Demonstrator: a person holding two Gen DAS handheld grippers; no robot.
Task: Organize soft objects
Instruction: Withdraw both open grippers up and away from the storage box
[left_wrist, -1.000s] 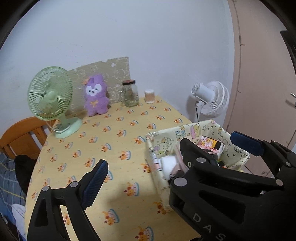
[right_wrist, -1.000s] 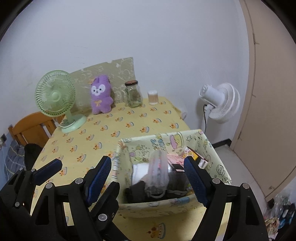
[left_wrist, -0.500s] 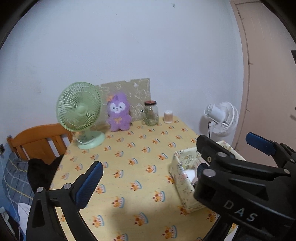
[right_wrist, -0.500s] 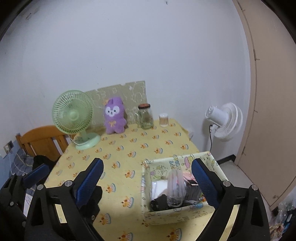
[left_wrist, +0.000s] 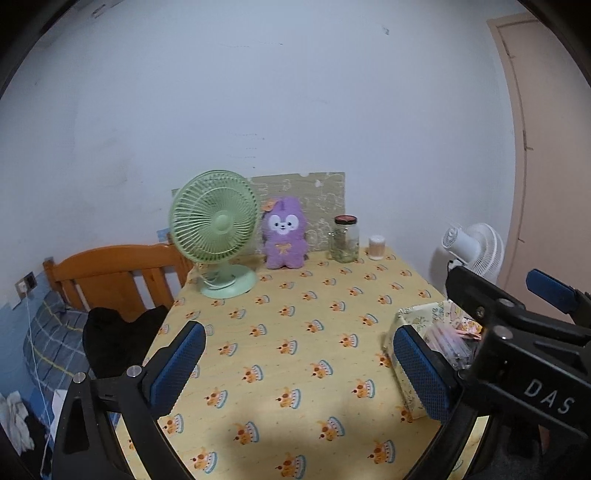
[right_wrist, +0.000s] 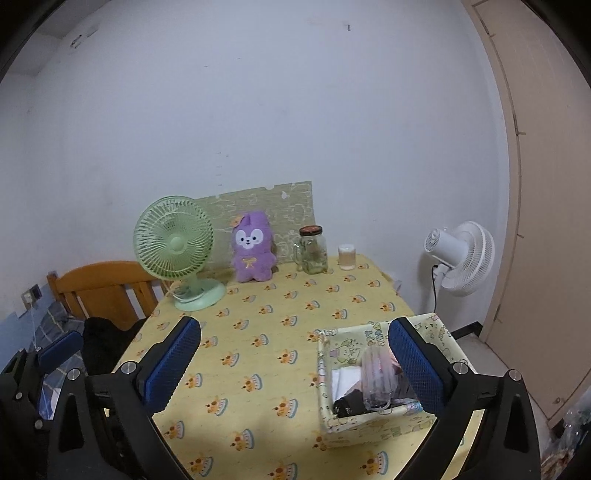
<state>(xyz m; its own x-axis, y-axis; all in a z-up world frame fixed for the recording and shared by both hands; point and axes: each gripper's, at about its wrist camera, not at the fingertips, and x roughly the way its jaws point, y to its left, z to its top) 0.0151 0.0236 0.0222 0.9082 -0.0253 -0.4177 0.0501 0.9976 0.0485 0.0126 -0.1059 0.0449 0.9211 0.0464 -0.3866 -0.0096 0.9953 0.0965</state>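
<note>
1. Both grippers have pulled back and up from the fabric storage box (right_wrist: 373, 424) since a second ago; the left gripper (left_wrist: 299, 363) and right gripper (right_wrist: 295, 363) each hang with blue pads spread wide, gripping nothing.
2. That box, which filled the right view earlier, now sits smaller at the table's near right corner, packed with a clear plastic pouch (right_wrist: 376, 380) and dark items.
3. At the far edge, the purple plush toy (right_wrist: 253, 253) stands unchanged between the green desk fan (right_wrist: 173, 243) and glass jar (right_wrist: 313, 254).
</note>
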